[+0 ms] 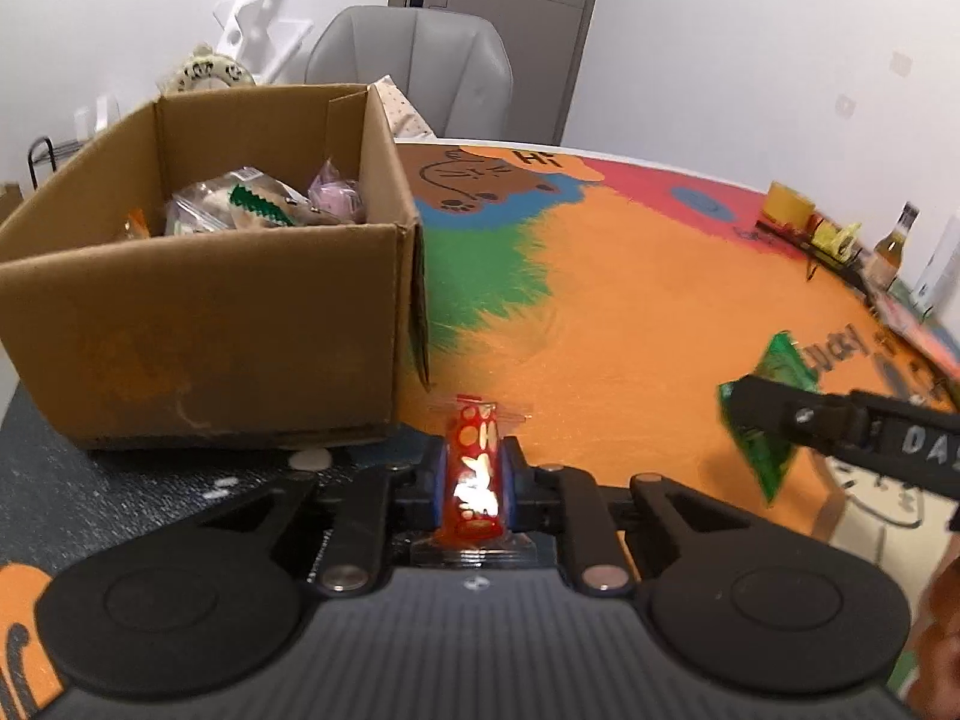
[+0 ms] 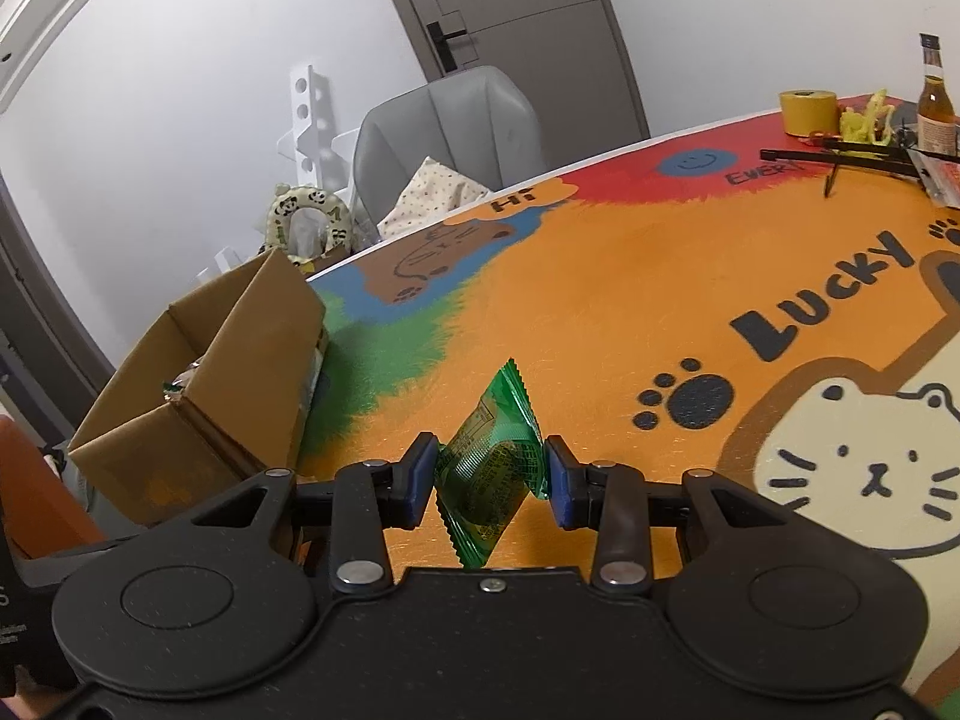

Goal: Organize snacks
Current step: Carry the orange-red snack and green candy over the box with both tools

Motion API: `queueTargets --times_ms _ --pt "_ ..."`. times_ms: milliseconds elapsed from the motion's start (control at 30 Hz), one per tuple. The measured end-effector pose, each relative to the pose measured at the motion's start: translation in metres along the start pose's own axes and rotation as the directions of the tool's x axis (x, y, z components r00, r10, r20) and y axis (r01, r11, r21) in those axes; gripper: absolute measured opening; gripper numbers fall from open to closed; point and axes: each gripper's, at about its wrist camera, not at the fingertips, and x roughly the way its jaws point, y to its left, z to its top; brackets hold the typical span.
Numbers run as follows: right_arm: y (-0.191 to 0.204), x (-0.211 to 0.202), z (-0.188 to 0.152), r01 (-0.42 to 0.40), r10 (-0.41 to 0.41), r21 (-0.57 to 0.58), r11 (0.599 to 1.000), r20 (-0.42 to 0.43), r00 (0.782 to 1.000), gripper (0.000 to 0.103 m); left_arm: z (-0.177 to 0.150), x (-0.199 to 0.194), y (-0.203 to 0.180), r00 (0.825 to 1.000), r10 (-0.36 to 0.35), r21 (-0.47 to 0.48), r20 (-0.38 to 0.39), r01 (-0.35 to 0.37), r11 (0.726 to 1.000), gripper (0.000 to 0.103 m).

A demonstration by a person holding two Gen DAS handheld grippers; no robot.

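Note:
My left gripper [image 1: 475, 471] is shut on a red snack packet [image 1: 475, 468] with white shapes, held upright just above the orange mat, a little right of the cardboard box [image 1: 198, 324]. The box holds several wrapped snacks [image 1: 252, 204]. My right gripper [image 2: 489, 474] is shut on a green snack packet [image 2: 489, 462], its blue pads [image 2: 420, 474] pressing both sides. In the left wrist view the same green snack packet [image 1: 774, 378] and the right gripper [image 1: 756, 414] show at the far right. The cardboard box [image 2: 198, 402] lies to the left in the right wrist view.
A colourful cartoon mat [image 2: 660, 312] covers the table. At the far right corner stand a yellow tape roll [image 2: 807, 111], a glass bottle [image 2: 936, 102] and a black rack [image 2: 840, 159]. A grey chair [image 1: 414, 66] stands behind the table.

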Motion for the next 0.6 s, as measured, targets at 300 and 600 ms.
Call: queueTargets --times_ms 300,600 --pt "0.016 -0.001 0.012 -0.035 0.035 -0.015 0.999 0.014 0.999 0.036 0.019 -0.024 -0.001 0.998 -0.037 0.01 0.05 0.036 0.999 0.016" --pt "0.034 -0.002 0.031 -0.065 0.066 -0.035 0.997 0.043 0.997 0.036 0.047 -0.048 0.001 0.991 -0.056 0.01 0.118 0.055 0.998 0.016"
